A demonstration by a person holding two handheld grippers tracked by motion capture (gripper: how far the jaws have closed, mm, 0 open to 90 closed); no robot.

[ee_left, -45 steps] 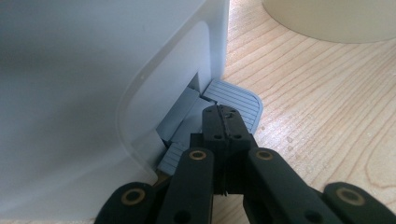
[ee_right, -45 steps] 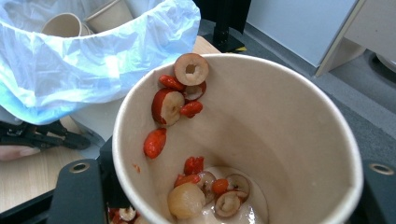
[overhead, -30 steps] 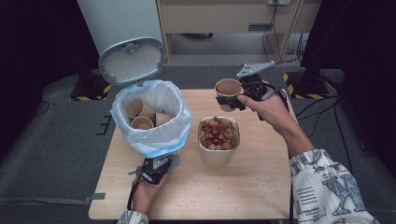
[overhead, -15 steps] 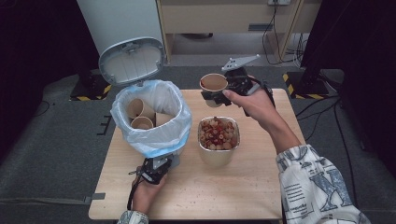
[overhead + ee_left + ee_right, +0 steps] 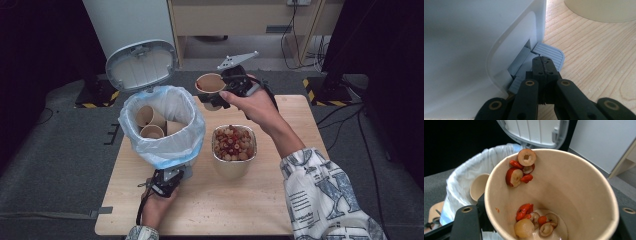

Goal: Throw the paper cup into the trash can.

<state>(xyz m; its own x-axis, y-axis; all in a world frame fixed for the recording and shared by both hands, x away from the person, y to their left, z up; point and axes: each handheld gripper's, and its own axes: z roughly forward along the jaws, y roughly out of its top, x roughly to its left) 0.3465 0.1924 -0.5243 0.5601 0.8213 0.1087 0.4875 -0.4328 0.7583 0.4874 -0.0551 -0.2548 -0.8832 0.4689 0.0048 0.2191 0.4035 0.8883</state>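
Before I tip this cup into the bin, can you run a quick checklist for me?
1. Bin lid open: ok.
2. Left gripper shut, on the pedal: ok.
3. Right gripper holds the paper cup: ok.
4. Cup over the bin's bag: not ok, it hangs beside the rim.
5. Fruit bits loose enough to fall: cannot tell, some stick to the wall.
6. Room in the bin above the cups already inside: ok.
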